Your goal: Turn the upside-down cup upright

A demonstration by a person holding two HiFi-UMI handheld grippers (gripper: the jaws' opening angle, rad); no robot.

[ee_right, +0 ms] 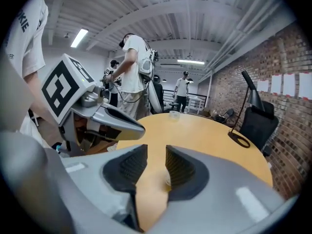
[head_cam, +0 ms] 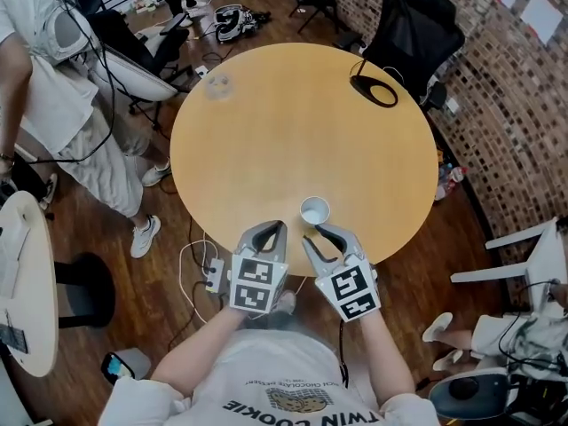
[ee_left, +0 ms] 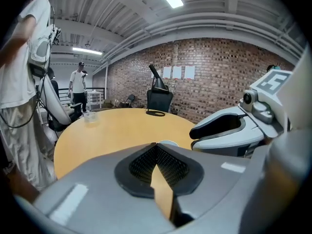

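A white paper cup [head_cam: 314, 210] stands mouth-up on the round wooden table [head_cam: 266, 131], near its front edge. My right gripper [head_cam: 315, 235] hovers just short of the cup, open, with nothing between its pads. In the right gripper view a bit of the cup [ee_right: 168, 180] shows low in the gap of the right gripper [ee_right: 156, 152]. My left gripper [head_cam: 279, 229] is to the cup's left, tips together, holding nothing. In the left gripper view the cup's rim [ee_left: 167, 143] peeks over the shut left gripper [ee_left: 157, 146], with the right gripper [ee_left: 222, 130] beside it.
A clear glass [head_cam: 217, 85] sits at the table's far left, and a black ring-shaped lamp base [head_cam: 373, 90] at the far right. A black chair [head_cam: 417, 29] stands behind the table. A person [head_cam: 62, 105] stands to the left. Cables lie on the floor.
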